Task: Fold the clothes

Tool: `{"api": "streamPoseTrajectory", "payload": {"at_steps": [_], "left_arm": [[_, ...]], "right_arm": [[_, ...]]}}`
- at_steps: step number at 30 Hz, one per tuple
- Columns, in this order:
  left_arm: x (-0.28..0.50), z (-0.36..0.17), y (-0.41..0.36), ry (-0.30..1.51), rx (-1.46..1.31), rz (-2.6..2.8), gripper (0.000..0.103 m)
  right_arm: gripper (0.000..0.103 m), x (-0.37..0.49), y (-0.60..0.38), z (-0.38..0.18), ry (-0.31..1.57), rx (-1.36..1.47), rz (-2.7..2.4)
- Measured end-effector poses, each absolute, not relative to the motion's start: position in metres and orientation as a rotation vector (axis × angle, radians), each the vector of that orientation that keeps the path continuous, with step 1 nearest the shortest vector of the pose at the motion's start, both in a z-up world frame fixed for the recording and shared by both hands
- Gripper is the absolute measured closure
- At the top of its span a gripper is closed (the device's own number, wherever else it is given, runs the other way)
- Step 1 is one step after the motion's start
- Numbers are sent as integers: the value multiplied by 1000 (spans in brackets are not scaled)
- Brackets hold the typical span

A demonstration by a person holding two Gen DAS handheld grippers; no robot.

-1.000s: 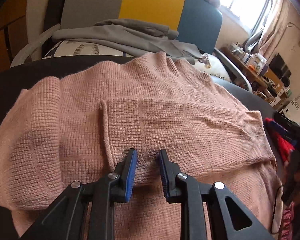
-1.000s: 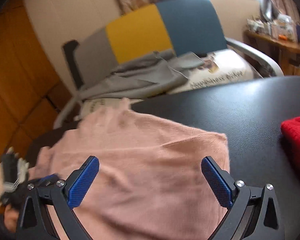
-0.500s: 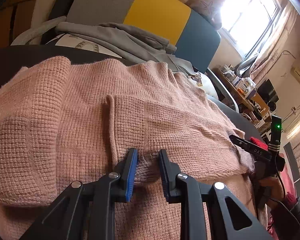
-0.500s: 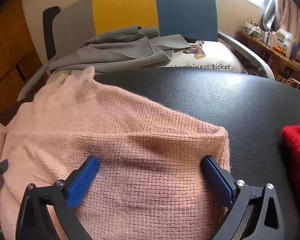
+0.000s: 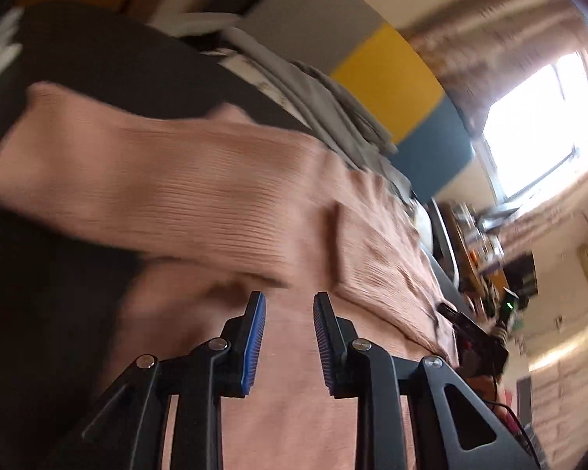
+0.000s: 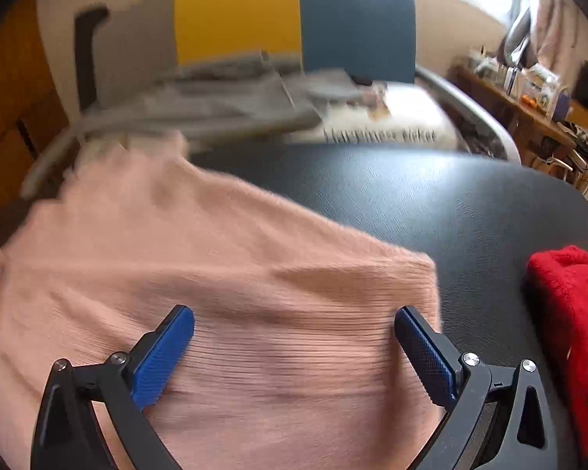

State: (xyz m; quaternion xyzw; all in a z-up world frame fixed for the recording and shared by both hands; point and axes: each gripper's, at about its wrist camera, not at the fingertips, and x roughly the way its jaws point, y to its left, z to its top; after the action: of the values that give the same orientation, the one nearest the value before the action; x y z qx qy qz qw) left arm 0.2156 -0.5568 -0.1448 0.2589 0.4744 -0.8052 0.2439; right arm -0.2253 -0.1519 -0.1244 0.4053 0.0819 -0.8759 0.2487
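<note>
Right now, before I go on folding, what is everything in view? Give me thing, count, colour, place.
sweater: one, pink knit, spread over the near and left part of the table, partly folded
table: one, black, under the sweater
red garment: one, red, fuzzy, on the table's right edge
chair: one, grey, yellow and teal back, behind the table
grey clothing: one pile, grey, on the chair seat
printed cushion: one, white with lettering, on the chair seat
cluttered shelf: one, wooden, far right by the window
left gripper: black with blue pads, jaws narrowly apart over the sweater
right gripper: black with blue pads, jaws wide apart over the sweater
</note>
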Motion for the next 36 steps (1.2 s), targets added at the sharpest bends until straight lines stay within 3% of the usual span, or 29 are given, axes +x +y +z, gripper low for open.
{"api": "streamPoseTrajectory", "payload": {"at_steps": [3, 8, 15, 22, 36], "left_arm": [[262, -152, -577, 1351, 626, -2082, 75], [307, -162, -602, 1443, 482, -1919, 66], [311, -176, -616, 1489, 373, -1737, 62], [307, -181, -620, 1520, 220, -1550, 62], [315, -192, -609, 1693, 23, -1323, 63]], "right_arm": [[0, -185, -182, -112, 225, 999, -2316], [0, -134, -241, -115, 381, 930, -2214], [0, -124, -265, -138, 490, 948, -2197], [0, -143, -249, -153, 375, 1050, -2191], [0, -149, -245, -158, 334, 1026, -2174]]}}
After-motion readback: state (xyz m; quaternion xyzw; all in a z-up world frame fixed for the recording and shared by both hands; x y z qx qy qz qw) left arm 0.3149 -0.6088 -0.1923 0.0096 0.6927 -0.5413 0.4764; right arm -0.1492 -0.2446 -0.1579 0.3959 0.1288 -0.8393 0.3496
